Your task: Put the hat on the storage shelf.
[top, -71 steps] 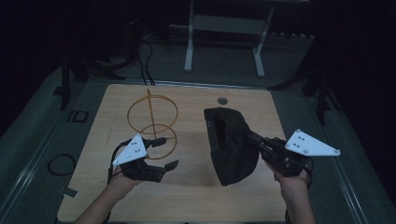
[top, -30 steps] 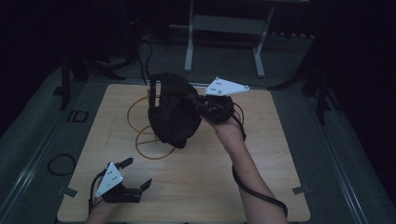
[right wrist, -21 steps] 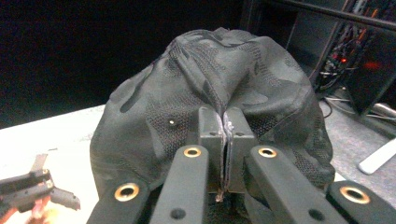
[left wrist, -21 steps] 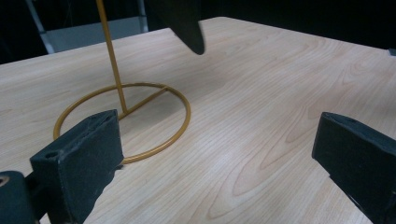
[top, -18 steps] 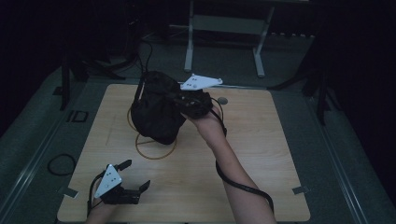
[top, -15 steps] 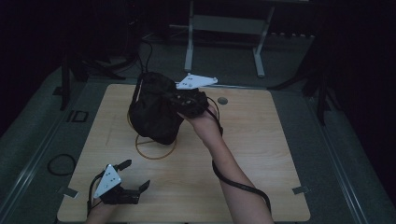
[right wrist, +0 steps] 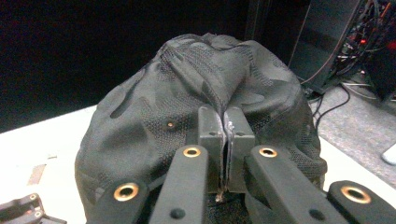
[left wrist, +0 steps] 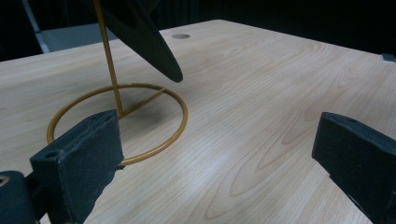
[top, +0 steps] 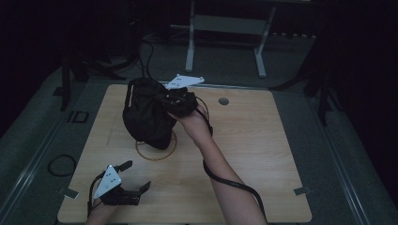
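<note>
1. Over the far left part of the table [top: 263,154], the right gripper [top: 176,101] has a black hat [top: 145,119] pinched in its jaws. In the right gripper view the two jaws sit pressed together with a fold of the mesh fabric caught between them, so that's a firm clench on the hat [right wrist: 205,88], not a loose drape

2. The hat hangs right above the gold wire stand [top: 156,149]. From the high view only the round base ring pokes out below it. From the left gripper view you can see the upright rod [left wrist: 106,51] going up with the hat's dark edge [left wrist: 149,42] hanging beside it, clear of the base ring

3. So my read: picking up and carrying over is done, and the hat is basically at the stand. I can't tell if it's already resting on the top of the stand or just held over it, since the fabric covers that part

4. What's left, I'd guess: settle the hat down so the stand takes its weight, let go, pull the hand back. Maybe a small nudge if it sits crooked

5. The left gripper [top: 133,187] is parked near the near left corner of the table, jaws spread wide with nothing in them, well apart from the stand. Its fingers [left wrist: 79,154] just frame the base ring from a distance. It looks ready to steady the stand if that wobbles
</note>
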Tool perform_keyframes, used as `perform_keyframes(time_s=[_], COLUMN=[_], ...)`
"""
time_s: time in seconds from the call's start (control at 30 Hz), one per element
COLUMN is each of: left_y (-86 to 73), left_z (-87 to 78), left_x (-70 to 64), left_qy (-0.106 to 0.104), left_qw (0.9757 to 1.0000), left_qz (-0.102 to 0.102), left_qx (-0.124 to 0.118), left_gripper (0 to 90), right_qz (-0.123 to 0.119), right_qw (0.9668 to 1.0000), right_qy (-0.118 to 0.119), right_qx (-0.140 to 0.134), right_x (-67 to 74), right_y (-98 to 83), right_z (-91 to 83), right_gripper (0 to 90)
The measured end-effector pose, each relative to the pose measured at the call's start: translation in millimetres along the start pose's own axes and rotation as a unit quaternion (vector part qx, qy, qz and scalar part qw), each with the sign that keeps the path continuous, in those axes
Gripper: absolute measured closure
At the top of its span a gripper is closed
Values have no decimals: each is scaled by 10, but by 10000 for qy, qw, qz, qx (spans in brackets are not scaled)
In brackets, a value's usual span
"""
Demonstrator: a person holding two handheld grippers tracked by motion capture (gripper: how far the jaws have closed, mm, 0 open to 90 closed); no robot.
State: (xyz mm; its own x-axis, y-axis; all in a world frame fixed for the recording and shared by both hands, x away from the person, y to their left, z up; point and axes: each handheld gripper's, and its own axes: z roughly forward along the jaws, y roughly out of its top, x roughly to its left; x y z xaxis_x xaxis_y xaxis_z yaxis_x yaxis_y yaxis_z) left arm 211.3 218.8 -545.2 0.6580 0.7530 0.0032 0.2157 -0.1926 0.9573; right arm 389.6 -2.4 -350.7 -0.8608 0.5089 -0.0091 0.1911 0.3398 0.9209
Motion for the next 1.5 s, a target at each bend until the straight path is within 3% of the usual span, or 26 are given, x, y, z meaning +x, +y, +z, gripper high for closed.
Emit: perform_keyframes(time_s=[0.17, 0.33, 0.63, 0.9, 1.5], left_y=[-6, -11, -12, -13, -17], left_z=[13, 26, 26, 38, 47], left_x=[-4, -17, -19, -26, -34], left_qy=[-45, -83, -115, -137, -106], left_qw=[10000, 10000, 9999, 9999, 9999], left_qz=[-5, 1, -61, -65, -60], left_qx=[27, 48, 33, 36, 54], left_gripper=[22, 22, 22, 22, 22], right_qz=[-37, 110, 254, 152, 242], right_qw=[10000, 9997, 9990, 9993, 9988], right_qy=[-25, 227, 356, 342, 428], right_qx=[-17, -27, -63, 7, -54], right_x=[30, 61, 71, 86, 48], right_y=[8, 8, -6, -5, -45], right_z=[26, 99, 131, 116, 15], right_gripper=[880, 704, 512, 482, 348])
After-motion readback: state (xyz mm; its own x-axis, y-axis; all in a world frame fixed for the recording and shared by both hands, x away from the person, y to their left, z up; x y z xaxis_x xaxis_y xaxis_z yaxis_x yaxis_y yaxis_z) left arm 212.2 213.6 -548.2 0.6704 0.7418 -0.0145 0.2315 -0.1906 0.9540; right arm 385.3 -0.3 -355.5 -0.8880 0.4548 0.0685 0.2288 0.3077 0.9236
